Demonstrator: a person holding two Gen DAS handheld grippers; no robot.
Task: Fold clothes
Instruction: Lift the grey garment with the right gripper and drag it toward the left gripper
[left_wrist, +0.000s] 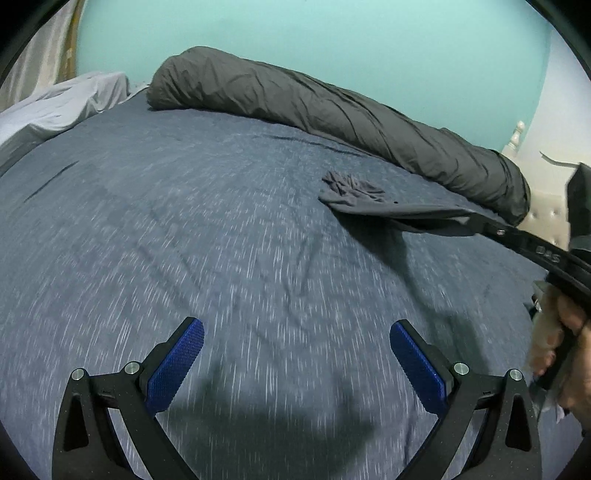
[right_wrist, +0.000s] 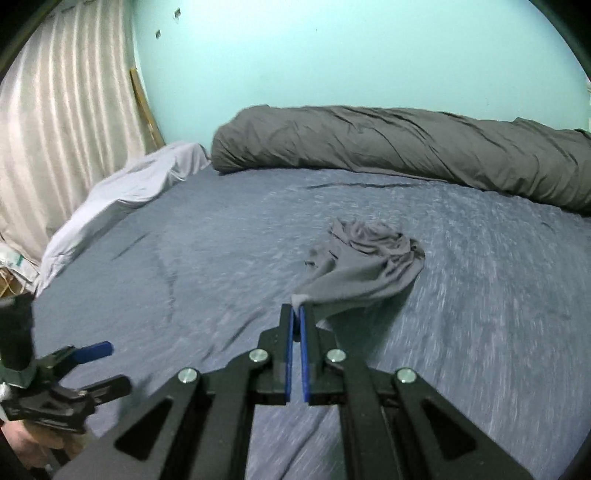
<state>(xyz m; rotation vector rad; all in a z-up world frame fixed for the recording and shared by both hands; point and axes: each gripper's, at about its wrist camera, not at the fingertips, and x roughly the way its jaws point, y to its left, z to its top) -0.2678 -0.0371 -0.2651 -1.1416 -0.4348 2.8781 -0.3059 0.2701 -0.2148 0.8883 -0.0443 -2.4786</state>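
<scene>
Blue-flecked bed (right_wrist: 184, 240) under a teal wall carried one grey garment (right_wrist: 369, 258), bunched rather than folded.

Right gripper (right_wrist: 296, 314) had its jaws clamped on a corner, lifting it; the left gripper (left_wrist: 295, 354) hung wide open and empty. From the pinched corner the cloth's long axis ran away toward the rolled duvet (right_wrist: 406, 147). Motion blur hid its type; folding seemingly remained.

On the bed (right_wrist: 480, 295) lies 1 grey garment (right_wrist: 373, 258), the only piece of clothing in view. There are 2 grippers: 1 left gripper (left_wrist: 295, 354) with 2 blue pads (left_wrist: 177, 365) spread apart, and 1 right gripper (right_wrist: 297, 314) with 2 pads pressed together on the garment's edge. Along the far side lie 1 dark grey duvet roll (right_wrist: 406, 144) and 1 pale pillow (right_wrist: 122, 188). 1 curtain (right_wrist: 62, 103) hangs at the left, and 1 hand (left_wrist: 569, 354) shows at the right edge.
</scene>
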